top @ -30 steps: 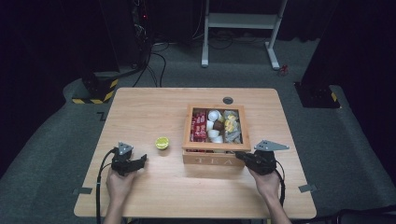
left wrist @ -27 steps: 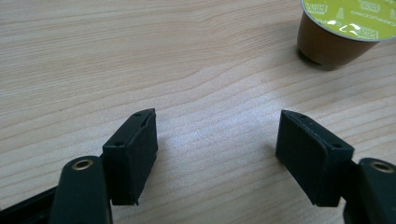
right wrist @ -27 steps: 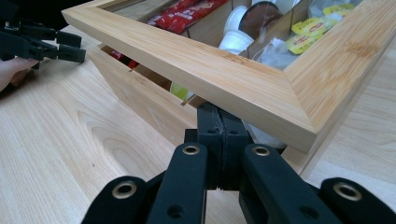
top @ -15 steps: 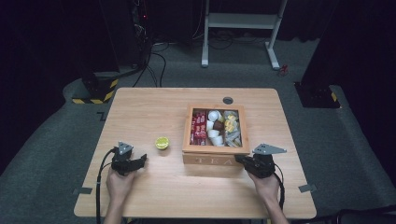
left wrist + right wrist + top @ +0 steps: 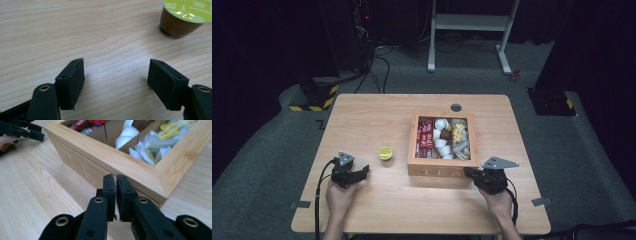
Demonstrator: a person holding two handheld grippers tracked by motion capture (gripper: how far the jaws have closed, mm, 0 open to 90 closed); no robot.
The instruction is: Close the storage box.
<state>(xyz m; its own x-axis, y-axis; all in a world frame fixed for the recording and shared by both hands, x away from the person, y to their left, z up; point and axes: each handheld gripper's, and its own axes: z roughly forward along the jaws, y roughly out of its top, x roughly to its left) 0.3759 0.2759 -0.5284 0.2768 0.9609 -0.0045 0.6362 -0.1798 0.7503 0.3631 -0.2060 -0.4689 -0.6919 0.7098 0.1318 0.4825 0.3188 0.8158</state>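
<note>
Left of the tea box (image 5: 442, 165), the left gripper (image 5: 116, 75) gapes toward 1 capsule (image 5: 186, 13); the right gripper (image 5: 116, 186) (jaws just parting, nothing between) fronts the box.

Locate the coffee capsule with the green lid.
In the high view the coffee capsule stands on the table, between the left gripper and the wooden tea box.

The table (image 5: 362, 120) is pale wood with a smooth, matt grain. The tea box (image 5: 120, 157) is light bamboo-like wood, smooth and faintly satin, its letters sunk into the front. The coffee capsule (image 5: 183, 15) has a glossy brown plastic body under a yellow-green foil lid. The left gripper (image 5: 116, 77) and right gripper (image 5: 116, 182) are matt black plastic, their pads finely textured, with brass-coloured metal eyelets.
</note>
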